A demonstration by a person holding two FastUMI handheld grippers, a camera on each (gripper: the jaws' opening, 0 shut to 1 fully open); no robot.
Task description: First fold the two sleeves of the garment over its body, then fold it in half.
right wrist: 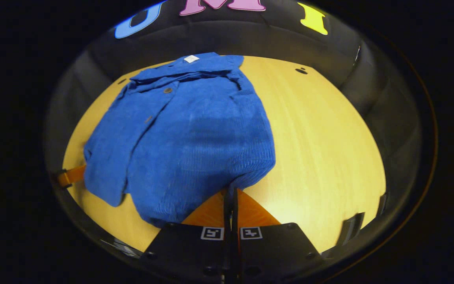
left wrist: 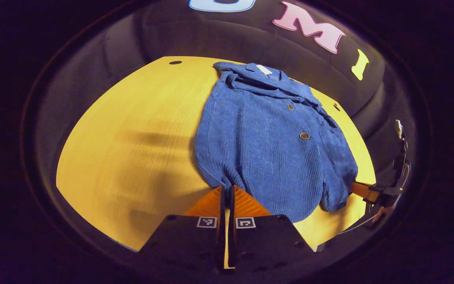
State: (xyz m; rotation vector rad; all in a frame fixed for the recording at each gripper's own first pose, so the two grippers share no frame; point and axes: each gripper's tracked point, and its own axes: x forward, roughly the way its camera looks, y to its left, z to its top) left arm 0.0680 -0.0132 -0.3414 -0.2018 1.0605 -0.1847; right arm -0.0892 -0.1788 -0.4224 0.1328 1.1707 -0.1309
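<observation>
Garment [left wrist: 266, 146] is lying at 12 o'clock on the table [left wrist: 132, 150], sleeves folded in — you're pinching its hem with left gripper [left wrist: 227, 189] and right gripper [right wrist: 231, 193], jaws narrow on cloth, readying the half-fold.

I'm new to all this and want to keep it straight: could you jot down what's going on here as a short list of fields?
Garment: blue knitted cardigan with buttons, collar at the far side
Surface: yellow wooden table
Sleeves: both appear folded over the body
Left gripper: shut on the hem at the near edge
Right gripper: shut on the hem at the near edge
Remaining: fold in half
</observation>
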